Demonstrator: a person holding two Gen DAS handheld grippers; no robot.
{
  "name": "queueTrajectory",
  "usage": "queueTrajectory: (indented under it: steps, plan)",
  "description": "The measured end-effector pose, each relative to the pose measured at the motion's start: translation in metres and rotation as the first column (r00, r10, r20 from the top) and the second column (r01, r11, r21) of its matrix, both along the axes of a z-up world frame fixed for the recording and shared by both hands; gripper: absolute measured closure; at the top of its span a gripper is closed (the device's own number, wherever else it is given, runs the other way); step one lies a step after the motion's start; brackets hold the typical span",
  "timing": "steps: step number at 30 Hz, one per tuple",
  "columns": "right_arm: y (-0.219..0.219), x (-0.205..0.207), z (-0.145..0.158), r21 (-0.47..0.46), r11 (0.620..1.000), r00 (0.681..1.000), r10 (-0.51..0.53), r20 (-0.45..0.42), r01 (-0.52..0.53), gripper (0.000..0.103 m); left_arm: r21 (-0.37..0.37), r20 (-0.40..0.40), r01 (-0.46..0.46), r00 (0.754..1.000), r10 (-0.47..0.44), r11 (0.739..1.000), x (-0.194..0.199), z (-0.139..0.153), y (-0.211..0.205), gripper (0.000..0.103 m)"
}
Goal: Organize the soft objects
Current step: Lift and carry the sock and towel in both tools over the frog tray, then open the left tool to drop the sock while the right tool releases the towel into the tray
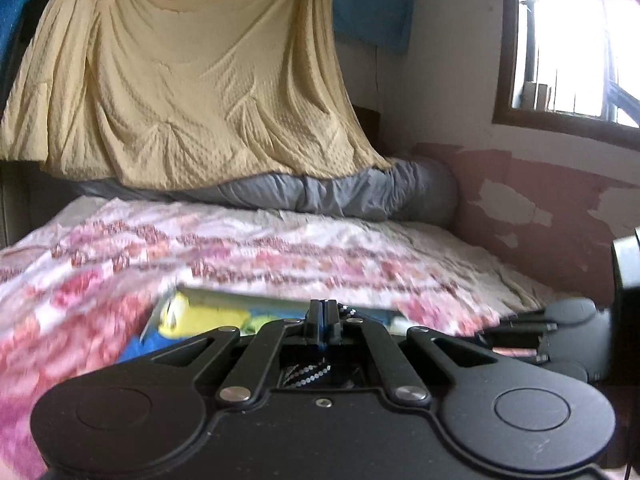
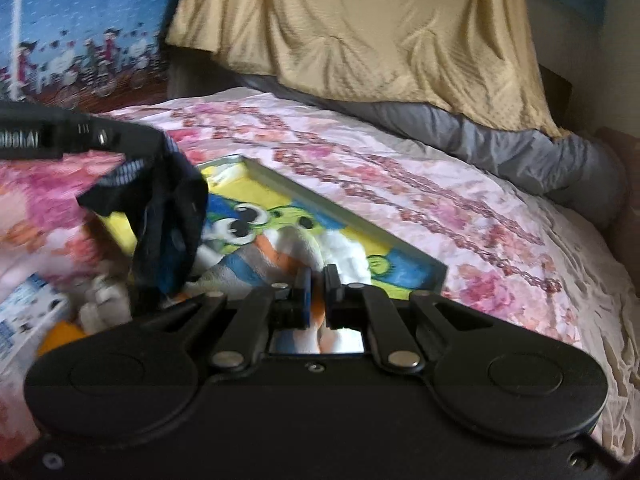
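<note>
Left gripper (image 1: 323,312), pinching a dark sock (image 2: 168,216) at frame left, should release over the tray (image 2: 344,216); right gripper (image 2: 316,280) sat slightly open, empty.

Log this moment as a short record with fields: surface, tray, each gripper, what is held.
surface: bed with floral sheet
tray: cartoon-printed tray lies on the sheet, soft items inside
left gripper: shut on a dark blue sock, which hangs over the tray's left end
right gripper: open, low over the tray, holding nothing
backdrop: yellow blanket draped above a grey quilt
</note>
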State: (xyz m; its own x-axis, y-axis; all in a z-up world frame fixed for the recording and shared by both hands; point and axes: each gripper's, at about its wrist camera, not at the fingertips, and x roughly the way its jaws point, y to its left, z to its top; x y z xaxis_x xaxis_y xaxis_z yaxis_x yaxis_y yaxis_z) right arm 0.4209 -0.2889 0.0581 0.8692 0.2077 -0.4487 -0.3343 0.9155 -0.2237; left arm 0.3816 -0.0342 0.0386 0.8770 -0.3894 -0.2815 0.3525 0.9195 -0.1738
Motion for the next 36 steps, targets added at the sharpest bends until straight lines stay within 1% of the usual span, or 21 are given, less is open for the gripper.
queueTrajectory:
  steps: [3, 6, 8, 10, 16, 19, 21, 22, 23, 24, 25, 26, 27, 28, 32, 33, 34, 36]
  plan:
    - [-0.011, 0.019, 0.001, 0.035, 0.998, 0.999, -0.043, -0.005, 0.043, 0.102, 0.003, 0.003, -0.015, 1.000, 0.015, 1.000, 0.018, 0.004, -0.010, 0.103]
    - [-0.020, 0.037, 0.002, 0.070, 0.993, 0.996, -0.092, -0.015, 0.093, 0.102, 0.007, -0.023, -0.032, 0.999, 0.032, 0.999, 0.033, -0.002, -0.017, 0.103]
    - [-0.025, 0.048, -0.002, 0.084, 0.989, 0.992, -0.122, -0.031, 0.124, 0.102, 0.002, -0.063, -0.042, 0.997, 0.042, 0.999, 0.040, -0.012, -0.019, 0.103]
    - [-0.029, 0.056, -0.007, 0.080, 0.986, 0.988, -0.144, -0.051, 0.147, 0.101, 0.016, -0.097, -0.050, 0.994, 0.051, 0.999, 0.044, -0.022, -0.020, 0.103]
    - [-0.032, 0.065, -0.029, 0.052, 0.986, 0.981, -0.154, -0.122, 0.161, 0.101, 0.059, -0.229, -0.045, 0.972, 0.057, 0.997, 0.057, -0.055, -0.020, 0.103]
    - [-0.033, 0.063, -0.033, 0.078, 0.985, 0.979, -0.140, -0.147, 0.153, 0.100, 0.056, -0.284, -0.045, 0.957, 0.059, 0.997, 0.059, -0.065, -0.017, 0.103]
    - [-0.035, 0.058, -0.031, 0.105, 0.983, 0.979, -0.136, -0.150, 0.153, 0.099, 0.051, -0.296, -0.053, 0.953, 0.066, 0.997, 0.056, -0.067, -0.014, 0.102]
    - [-0.036, 0.057, -0.030, 0.115, 0.982, 0.979, -0.134, -0.152, 0.152, 0.097, 0.053, -0.295, -0.060, 0.953, 0.073, 0.997, 0.054, -0.067, -0.012, 0.102]
    - [-0.037, 0.052, -0.030, 0.124, 0.981, 0.980, -0.131, -0.148, 0.150, 0.091, 0.053, -0.297, -0.062, 0.952, 0.075, 0.997, 0.053, -0.066, -0.012, 0.101]
    - [-0.038, 0.050, -0.029, 0.133, 0.981, 0.982, -0.124, -0.143, 0.144, 0.083, 0.052, -0.301, -0.066, 0.950, 0.079, 0.996, 0.053, -0.065, -0.010, 0.095]
    - [-0.037, 0.044, -0.025, 0.141, 0.980, 0.983, -0.121, -0.140, 0.141, 0.078, 0.049, -0.307, -0.072, 0.948, 0.084, 0.996, 0.052, -0.064, -0.009, 0.091]
    - [-0.037, 0.039, -0.020, 0.145, 0.979, 0.983, -0.123, -0.138, 0.143, 0.068, 0.040, -0.314, -0.075, 0.946, 0.084, 0.996, 0.051, -0.062, -0.007, 0.087]
    - [-0.037, 0.036, -0.019, 0.148, 0.979, 0.984, -0.122, -0.133, 0.142, 0.063, 0.032, -0.319, -0.078, 0.944, 0.084, 0.996, 0.050, -0.060, -0.006, 0.086]
    - [-0.040, 0.036, -0.017, 0.150, 0.979, 0.984, -0.119, -0.129, 0.138, 0.062, 0.030, -0.319, -0.083, 0.944, 0.088, 0.996, 0.048, -0.059, -0.006, 0.084]
    - [-0.040, 0.023, -0.006, 0.149, 0.979, 0.985, -0.120, -0.121, 0.138, 0.058, 0.030, -0.317, -0.099, 0.943, 0.103, 0.995, 0.038, -0.050, -0.002, 0.070]
    - [-0.039, 0.016, -0.001, 0.152, 0.979, 0.986, -0.121, -0.117, 0.138, 0.055, 0.025, -0.316, -0.105, 0.943, 0.108, 0.994, 0.035, -0.047, -0.001, 0.066]
    - [-0.040, 0.012, 0.002, 0.158, 0.978, 0.986, -0.121, -0.111, 0.138, 0.053, 0.018, -0.313, -0.112, 0.943, 0.112, 0.993, 0.032, -0.044, 0.001, 0.064]
    - [-0.041, 0.002, 0.011, 0.179, 0.974, 0.988, -0.126, -0.091, 0.141, 0.046, -0.003, -0.298, -0.128, 0.947, 0.122, 0.992, 0.022, -0.037, 0.007, 0.054]
